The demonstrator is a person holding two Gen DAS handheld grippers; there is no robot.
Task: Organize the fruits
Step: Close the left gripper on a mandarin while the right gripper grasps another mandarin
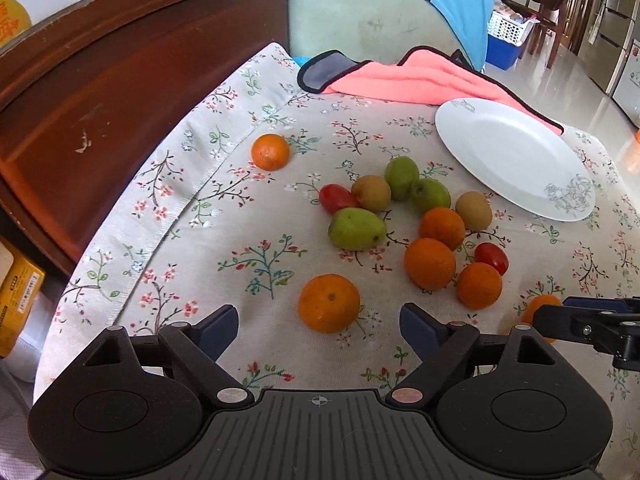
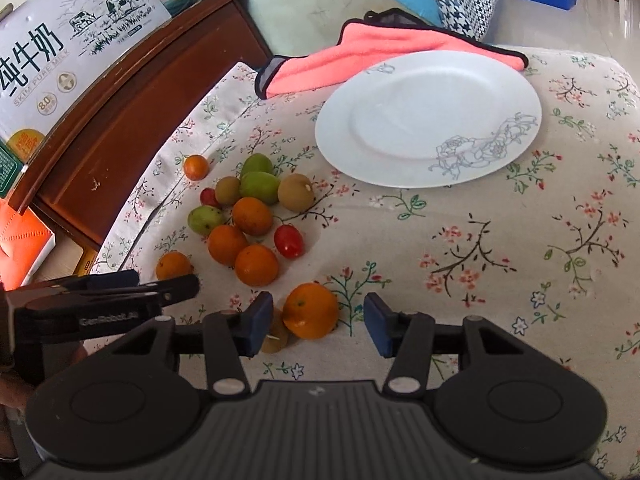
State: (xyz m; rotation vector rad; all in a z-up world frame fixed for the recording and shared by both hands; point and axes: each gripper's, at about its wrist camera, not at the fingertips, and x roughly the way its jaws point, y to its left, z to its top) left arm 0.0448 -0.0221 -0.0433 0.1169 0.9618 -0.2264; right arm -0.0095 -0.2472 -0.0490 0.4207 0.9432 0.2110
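- Left gripper (image 1: 319, 325): spread, just behind a mandarin (image 1: 329, 303).
- Right gripper (image 2: 319, 322): spread around another mandarin (image 2: 311, 311), possibly not touching; white plate (image 2: 420, 80) beyond.

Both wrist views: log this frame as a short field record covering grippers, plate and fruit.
left gripper: open, an orange between its fingers, not gripped
right gripper: open, around another orange
plate: white, no fruit on it, overlaps the pink cloth
fruit pile: oranges, green fruits, kiwis, cherry tomatoes, loose on the floral tablecloth
stray orange: apart, near the tablecloth's edge
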